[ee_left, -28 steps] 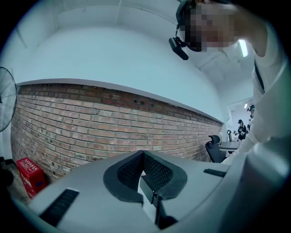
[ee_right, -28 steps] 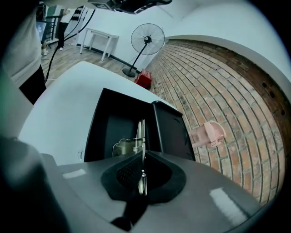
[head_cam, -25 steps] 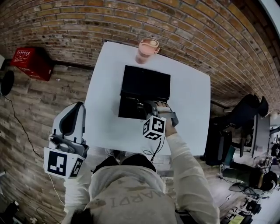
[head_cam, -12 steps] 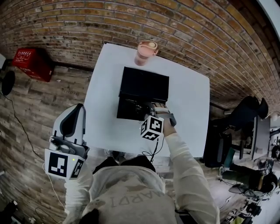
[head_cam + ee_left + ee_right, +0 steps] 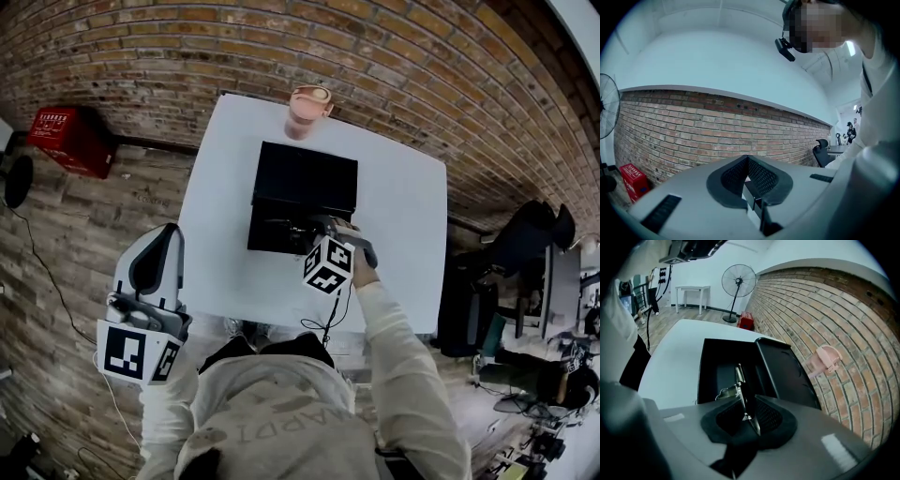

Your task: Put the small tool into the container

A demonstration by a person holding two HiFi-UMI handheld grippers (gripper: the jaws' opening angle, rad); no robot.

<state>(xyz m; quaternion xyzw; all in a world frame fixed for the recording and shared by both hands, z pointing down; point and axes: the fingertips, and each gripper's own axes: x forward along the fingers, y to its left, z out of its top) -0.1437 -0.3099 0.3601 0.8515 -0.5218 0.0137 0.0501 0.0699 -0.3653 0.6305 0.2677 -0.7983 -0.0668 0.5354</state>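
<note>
A black container [image 5: 272,230] lies open on the white table [image 5: 403,234], its lid [image 5: 305,178] folded back towards the wall. My right gripper [image 5: 314,230] points steeply down into its near half. In the right gripper view the small metal tool [image 5: 740,385] stands upright between the pads of the right gripper [image 5: 743,401], over the container's tray [image 5: 712,371]. The jaws have just been opening, and a gap shows on each side of the tool. My left gripper [image 5: 155,258] hangs off the table's left side, level, its left gripper pads [image 5: 747,161] together on nothing.
A pink cup [image 5: 305,110] stands at the table's far edge by the brick wall [image 5: 693,126]. A red crate [image 5: 70,136] sits on the floor at the left. A fan [image 5: 738,282] stands further off. Chairs and desks crowd the right side.
The right gripper's marker cube has rolled a little over the container while staying in place. The left gripper has barely moved.
</note>
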